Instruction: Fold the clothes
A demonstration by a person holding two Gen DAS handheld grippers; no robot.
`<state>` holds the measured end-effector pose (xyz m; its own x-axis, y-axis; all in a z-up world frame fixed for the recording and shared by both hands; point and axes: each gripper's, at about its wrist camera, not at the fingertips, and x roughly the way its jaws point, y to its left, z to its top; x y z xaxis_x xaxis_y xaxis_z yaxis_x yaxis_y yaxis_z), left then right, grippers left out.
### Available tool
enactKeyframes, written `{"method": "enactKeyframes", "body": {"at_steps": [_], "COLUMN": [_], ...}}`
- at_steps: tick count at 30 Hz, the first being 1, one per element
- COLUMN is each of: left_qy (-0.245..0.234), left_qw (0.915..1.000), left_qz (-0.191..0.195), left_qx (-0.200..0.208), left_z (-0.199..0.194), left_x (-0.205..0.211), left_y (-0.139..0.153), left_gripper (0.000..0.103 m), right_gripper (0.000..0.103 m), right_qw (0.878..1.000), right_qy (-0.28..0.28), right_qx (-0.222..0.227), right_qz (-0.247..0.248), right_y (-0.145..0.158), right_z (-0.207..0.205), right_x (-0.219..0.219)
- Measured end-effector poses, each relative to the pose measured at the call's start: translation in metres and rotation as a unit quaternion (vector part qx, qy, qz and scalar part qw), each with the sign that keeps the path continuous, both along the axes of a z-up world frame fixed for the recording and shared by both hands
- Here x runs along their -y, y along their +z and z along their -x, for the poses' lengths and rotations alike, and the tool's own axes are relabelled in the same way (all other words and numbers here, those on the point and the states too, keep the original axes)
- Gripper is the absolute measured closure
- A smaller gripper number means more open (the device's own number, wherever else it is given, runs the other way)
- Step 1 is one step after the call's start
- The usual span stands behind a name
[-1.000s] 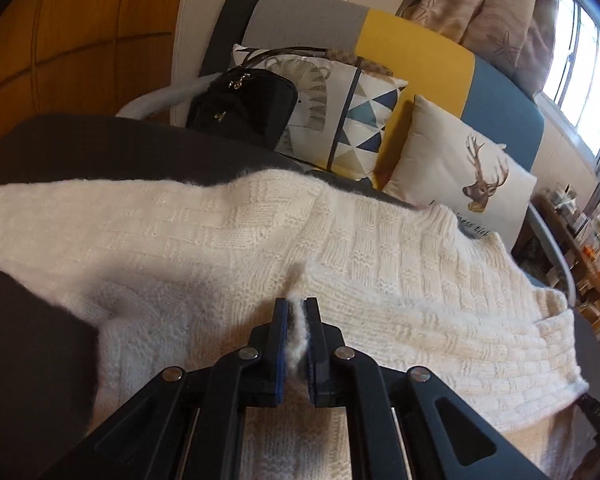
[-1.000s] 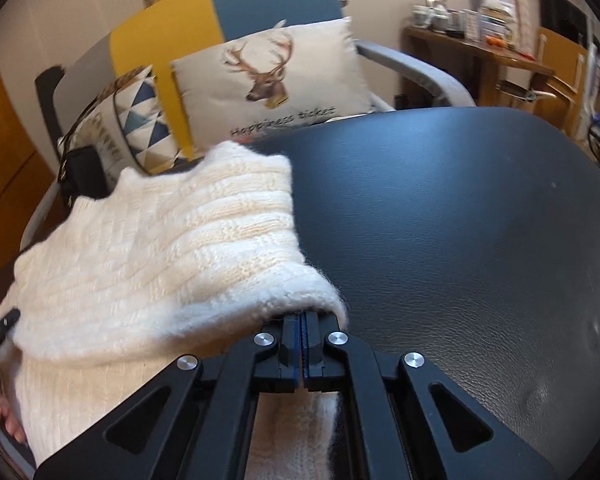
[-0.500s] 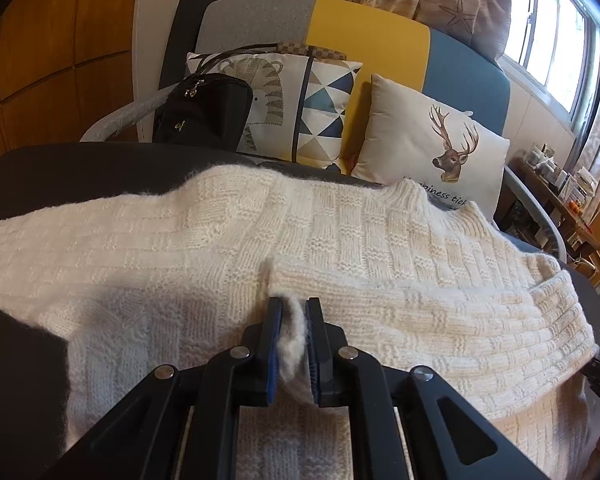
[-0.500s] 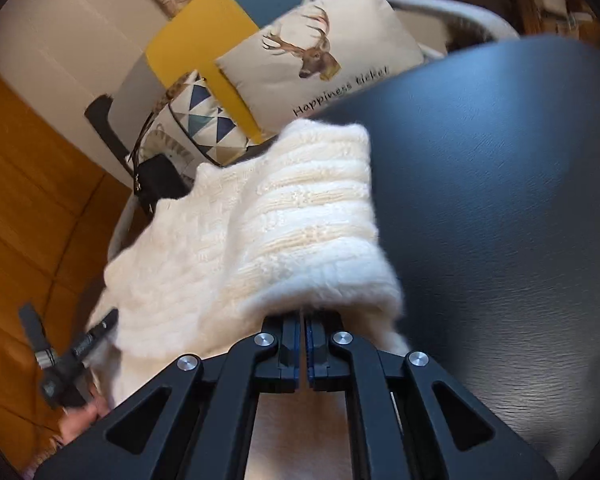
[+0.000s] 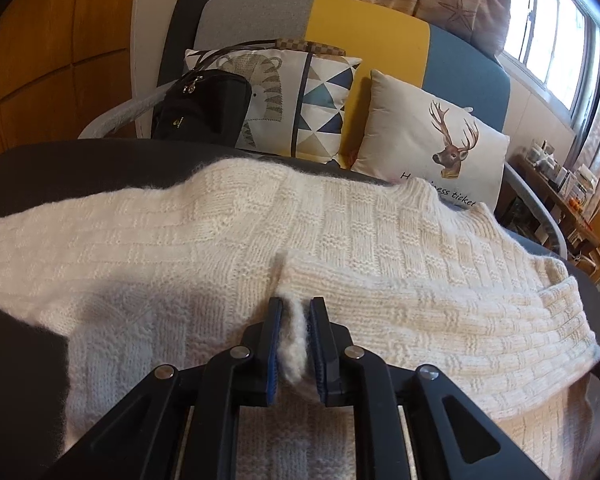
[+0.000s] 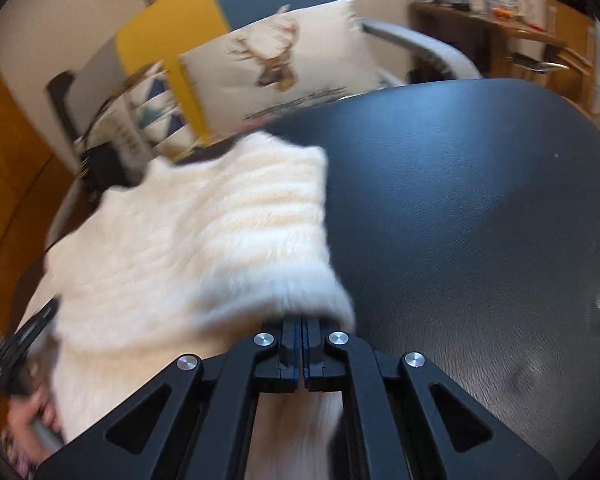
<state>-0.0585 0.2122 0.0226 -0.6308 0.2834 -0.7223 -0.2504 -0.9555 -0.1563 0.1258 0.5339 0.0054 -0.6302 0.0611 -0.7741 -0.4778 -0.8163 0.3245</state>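
- Here, the left gripper (image 5: 296, 312) has its jaws a little apart, with a fuzzy pinch of the white knit sweater (image 5: 180, 248) filling the gap between the blue pads; whether the pads are pressing the wool or merely flanking it is hard to say.
- The right gripper (image 6: 302, 326) has its jaws drawn together on the sweater's edge (image 6: 204, 240), the wool bulging out just past the tips (this view is motion-blurred).
- Between the two grips runs a folded-over flap, its long axis stretching from the left jaws off to the right, lying atop the rest of the garment.
- The sweater spreads across the black table (image 6: 480, 200), its body ahead of and to the left of the left gripper; bare tabletop lies to the right of the right gripper.
- Judging by the lie, the fold turns on carrying the flap across the body, both grips sharing the load.
- Beyond stand a deer cushion (image 5: 440, 148) and a black bag (image 5: 204, 108).
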Motion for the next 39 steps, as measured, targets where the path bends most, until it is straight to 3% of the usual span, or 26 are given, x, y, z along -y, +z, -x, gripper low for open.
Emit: {"method": "enactKeyframes", "body": {"at_steps": [3,7,11,14,17,20,21,23,25,27,32,34,37,39], "left_qy": [0.0,0.0,0.0,0.0,0.0,0.001,0.001,0.002,0.001,0.001,0.002,0.001,0.003,0.003], "left_qw": [1.0,1.0,1.0,1.0,1.0,0.9999,0.9999,0.9999,0.9999,0.9999,0.9998,0.9998,0.9995,0.9993], "left_qz": [0.004,0.008,0.004,0.002,-0.003,-0.011,-0.012,-0.013,-0.012,-0.016,-0.02,-0.02,-0.03,-0.036], "left_qx": [-0.002,-0.004,-0.004,-0.004,-0.003,0.0,0.001,0.001,0.001,0.002,0.003,0.004,0.006,0.008], "left_z": [-0.001,-0.002,-0.001,-0.001,-0.001,-0.001,-0.001,-0.001,-0.001,0.0,0.001,0.001,0.001,0.001], "left_x": [-0.001,-0.002,-0.001,0.0,0.002,0.004,0.005,0.005,0.005,0.006,0.007,0.007,0.01,0.011], "left_y": [0.0,0.0,0.0,0.0,0.0,0.0,0.0,0.0,0.0,0.0,0.0,0.001,0.0,-0.001], "left_gripper": [0.089,0.089,0.089,0.089,0.089,0.088,0.087,0.087,0.087,0.087,0.087,0.087,0.087,0.087], "right_gripper": [0.101,0.101,0.101,0.1,0.1,0.103,0.103,0.103,0.103,0.103,0.102,0.1,0.1,0.099], "right_qw": [0.999,0.996,0.994,0.993,0.998,0.995,0.992,0.991,0.992,0.993,0.997,0.997,0.998,0.997], "right_qy": [0.028,-0.034,-0.066,-0.034,0.033,0.067,0.056,0.003,-0.038,-0.022,-0.06,-0.061,-0.06,-0.061], "right_qx": [-0.031,-0.078,-0.023,-0.014,0.024,0.055,0.065,0.074,0.07,0.064,-0.025,-0.036,-0.037,-0.043], "right_qz": [0.008,0.035,0.08,0.114,0.052,-0.053,-0.088,-0.107,-0.097,-0.095,-0.03,-0.007,0.0,0.032], "right_y": [0.018,0.034,0.011,-0.002,-0.007,-0.008,-0.007,-0.009,-0.012,-0.009,0.012,0.009,0.004,-0.002], "right_z": [-0.021,-0.016,0.039,0.073,0.103,0.116,0.115,0.107,0.097,0.094,0.048,0.042,0.055,0.07], "right_x": [0.005,-0.024,-0.05,-0.048,-0.02,-0.001,0.0,-0.013,-0.029,-0.027,-0.034,-0.033,-0.034,-0.038]}}
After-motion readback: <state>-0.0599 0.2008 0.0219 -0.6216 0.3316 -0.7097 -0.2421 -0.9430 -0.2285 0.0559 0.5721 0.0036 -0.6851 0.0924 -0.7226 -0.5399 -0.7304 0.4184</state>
